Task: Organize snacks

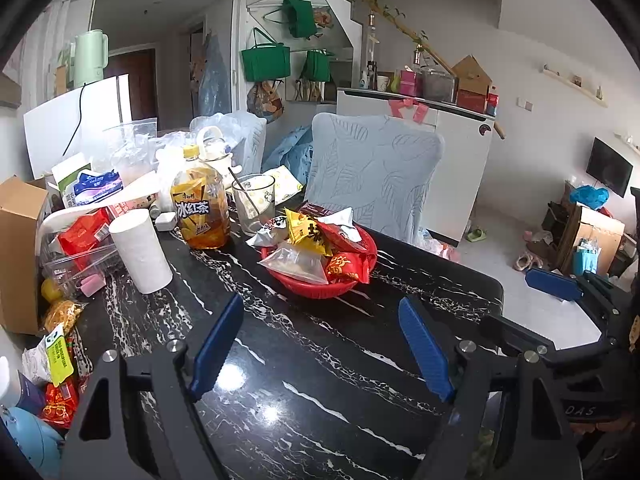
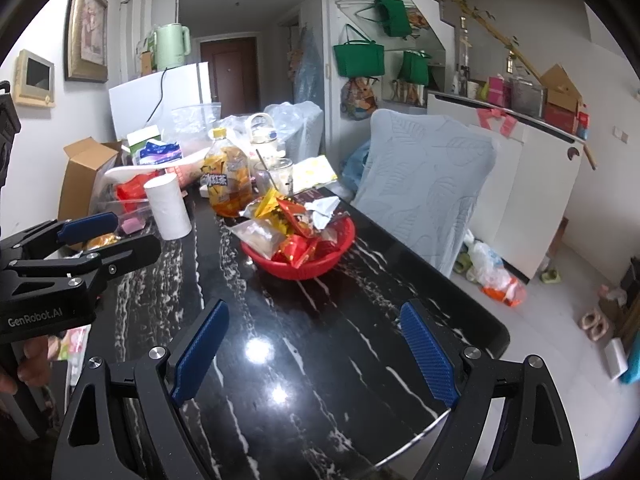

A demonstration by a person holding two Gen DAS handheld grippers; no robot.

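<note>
A red basket (image 1: pixel 304 286) (image 2: pixel 340 250) heaped with snack packets (image 1: pixel 316 236) (image 2: pixel 292 220) stands on the black marble table (image 1: pixel 280 360) (image 2: pixel 304 352). More loose snack packets (image 1: pixel 60 352) lie at the table's left edge. My left gripper (image 1: pixel 320 320) hovers open over bare table, short of the basket, nothing between its blue pads. My right gripper (image 2: pixel 316 324) is likewise open and empty, nearer than the basket. In the right wrist view the left gripper (image 2: pixel 88 226) shows at the left edge, held by a hand (image 2: pixel 28 360).
A white paper roll (image 1: pixel 140 256) (image 2: pixel 168 210), an iced-tea bottle (image 1: pixel 200 204) (image 2: pixel 228 180) and a glass with a spoon (image 1: pixel 254 204) stand behind the basket. Boxes and plastic tubs crowd the left. A covered chair (image 1: pixel 376 176) (image 2: pixel 432 192) stands at the table's far right side.
</note>
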